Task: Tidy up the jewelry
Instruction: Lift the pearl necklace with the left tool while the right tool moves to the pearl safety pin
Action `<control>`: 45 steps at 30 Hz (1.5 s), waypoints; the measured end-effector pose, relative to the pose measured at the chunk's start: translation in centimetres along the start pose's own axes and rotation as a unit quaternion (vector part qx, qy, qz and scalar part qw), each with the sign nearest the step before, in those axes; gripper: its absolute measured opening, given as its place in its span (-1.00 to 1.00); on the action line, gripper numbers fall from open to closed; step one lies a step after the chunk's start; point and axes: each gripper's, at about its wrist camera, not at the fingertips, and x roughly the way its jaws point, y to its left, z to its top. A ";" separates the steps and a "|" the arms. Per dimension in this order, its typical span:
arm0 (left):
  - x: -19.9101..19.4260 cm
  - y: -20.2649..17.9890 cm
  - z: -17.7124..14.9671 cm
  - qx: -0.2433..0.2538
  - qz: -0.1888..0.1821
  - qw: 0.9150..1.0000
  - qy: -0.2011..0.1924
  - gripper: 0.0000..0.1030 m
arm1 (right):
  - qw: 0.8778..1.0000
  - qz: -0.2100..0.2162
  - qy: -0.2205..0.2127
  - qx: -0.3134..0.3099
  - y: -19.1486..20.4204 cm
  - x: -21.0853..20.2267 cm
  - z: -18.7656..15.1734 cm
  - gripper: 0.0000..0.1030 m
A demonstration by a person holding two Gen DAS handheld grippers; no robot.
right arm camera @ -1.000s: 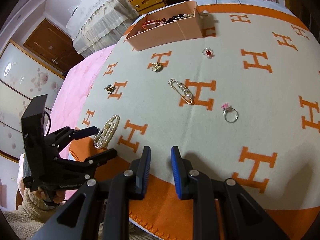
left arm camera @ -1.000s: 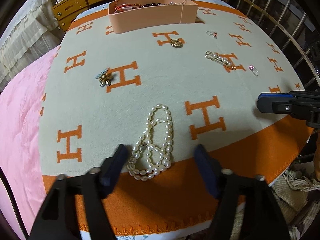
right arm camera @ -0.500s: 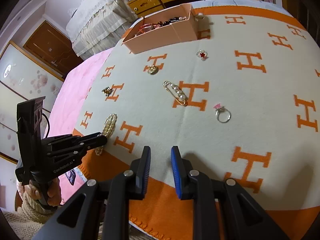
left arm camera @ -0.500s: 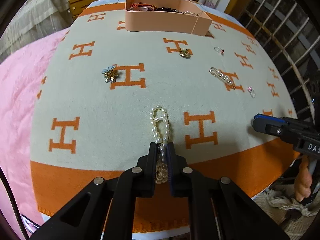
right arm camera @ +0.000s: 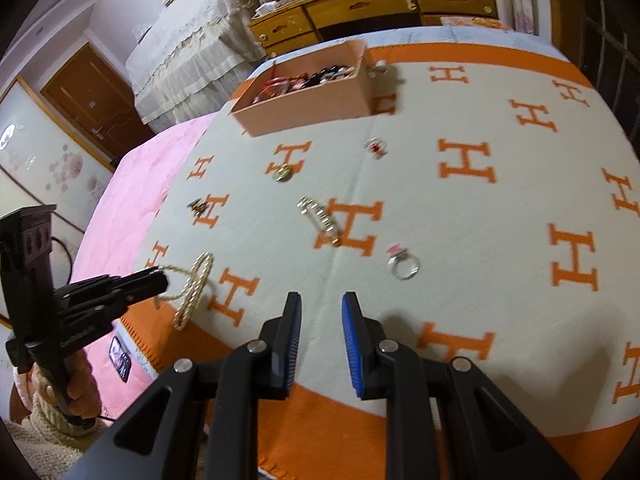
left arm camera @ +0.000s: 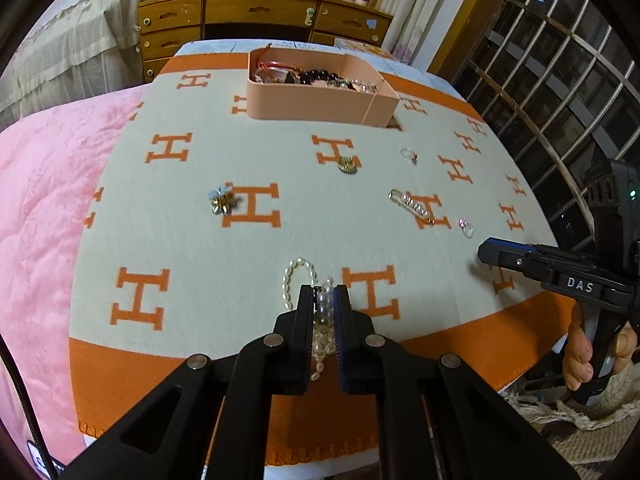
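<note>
My left gripper (left arm camera: 324,294) is shut on a white pearl necklace (left arm camera: 294,276) and lifts it off the cream and orange H-pattern blanket (left arm camera: 200,264); the strand hangs from the fingers in the right wrist view (right arm camera: 196,284). My right gripper (right arm camera: 320,304) is slightly open and empty, hovering near the blanket's front edge. A peach jewelry box (left arm camera: 316,98) holding several pieces stands at the far side. A pearl pin (right arm camera: 320,220), a pink-stone ring (right arm camera: 404,264), a red-stone ring (right arm camera: 376,147), a gold brooch (right arm camera: 282,174) and a flower brooch (left arm camera: 222,198) lie loose.
Pink bedding (left arm camera: 40,200) lies left of the blanket. A wooden drawer chest (left arm camera: 260,20) stands behind the bed. A metal window grille (left arm camera: 560,80) runs along the right. My right gripper shows at the right edge of the left wrist view (left arm camera: 492,254).
My left gripper closed on the pearl necklace and raised it, so the strand now dangles. The right gripper shifted slightly forward over the blanket and stayed empty.
</note>
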 end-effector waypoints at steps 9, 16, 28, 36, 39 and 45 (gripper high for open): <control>-1.9 -0.3 2.5 -0.021 -0.020 0.999 -0.034 -0.86 | 0.998 -0.047 -0.025 0.033 -4.1 -1.4 2.0 -0.59; -2.5 -0.1 3.9 -0.036 -0.025 0.998 -0.048 -0.86 | 0.997 -0.052 -0.021 0.053 -5.9 -1.4 2.7 -0.59; -3.0 1.7 3.7 -0.050 -0.016 0.997 -0.050 -0.86 | 0.991 -0.021 -0.088 0.102 -8.9 -6.3 4.2 -0.38; -3.1 2.7 3.5 -0.061 -0.010 0.997 -0.051 -0.86 | 0.995 -0.018 -0.071 0.068 -6.6 -4.9 4.7 -0.38; -3.6 3.1 3.6 -0.065 -0.008 0.996 -0.058 -0.86 | 0.998 -0.011 -0.052 0.045 -4.9 -3.2 4.9 -0.38; -4.5 3.8 4.0 -0.071 -0.003 0.995 -0.071 -0.86 | 1.000 0.000 -0.006 -0.009 -1.3 0.6 5.1 -0.38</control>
